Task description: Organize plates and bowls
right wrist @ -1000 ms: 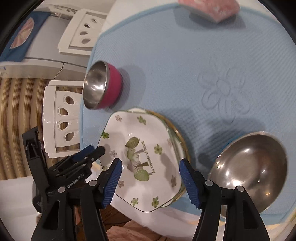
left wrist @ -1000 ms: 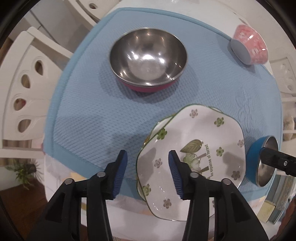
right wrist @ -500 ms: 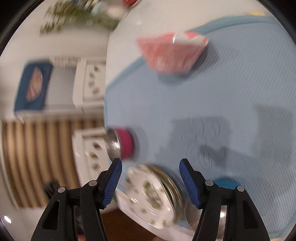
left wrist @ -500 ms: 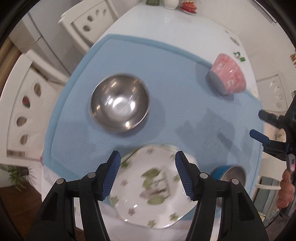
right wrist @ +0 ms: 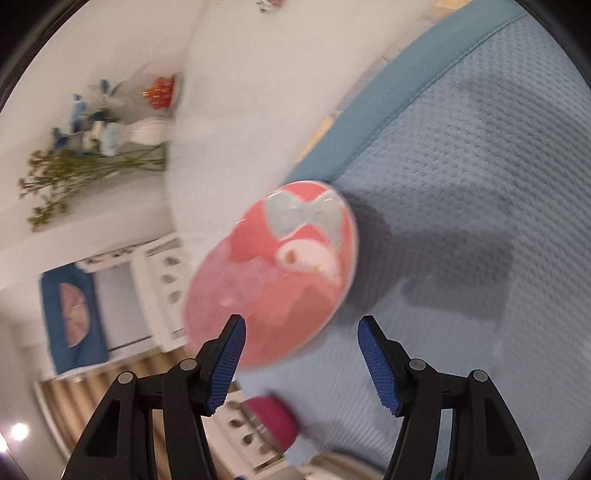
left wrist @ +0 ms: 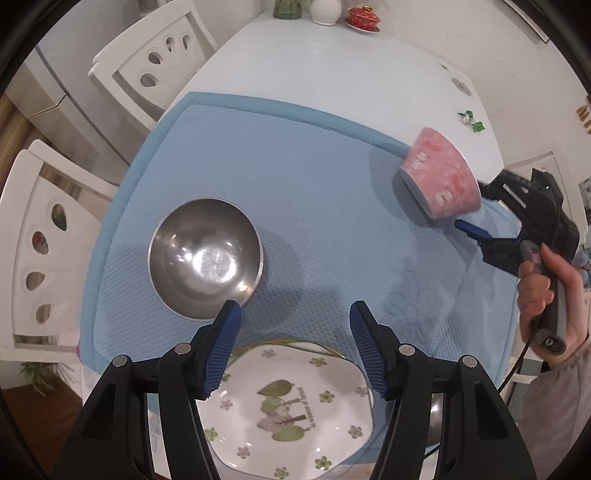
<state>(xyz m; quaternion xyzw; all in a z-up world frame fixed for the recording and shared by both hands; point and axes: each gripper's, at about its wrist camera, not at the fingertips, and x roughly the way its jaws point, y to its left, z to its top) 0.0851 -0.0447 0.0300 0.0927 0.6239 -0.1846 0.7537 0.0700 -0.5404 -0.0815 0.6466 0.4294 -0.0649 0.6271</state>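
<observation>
A stack of floral plates (left wrist: 291, 406) lies on the blue mat (left wrist: 314, 177) at the near edge, right under my left gripper (left wrist: 295, 321). That gripper hangs open above them with nothing between its fingers. A steel bowl with a magenta outside (left wrist: 205, 258) stands to the left. The pink bowl (right wrist: 273, 273) sits at the mat's far right edge. My right gripper (right wrist: 299, 332) is at its rim with its jaws closing; the rim's near edge lies by the left finger, and the pads do not press on it. A hand (left wrist: 539, 288) holds that gripper.
White chairs (left wrist: 48, 240) (left wrist: 155, 70) stand along the table's left side. Vases and a red lidded cup (left wrist: 364, 16) sit at the far end of the white table (left wrist: 332, 66). A second steel bowl (left wrist: 437, 417) peeks out behind my left gripper's right finger.
My left gripper rose and drew back from the plates, its jaws wider. My right gripper swung across the mat from the plates to the pink bowl, rolling as it went.
</observation>
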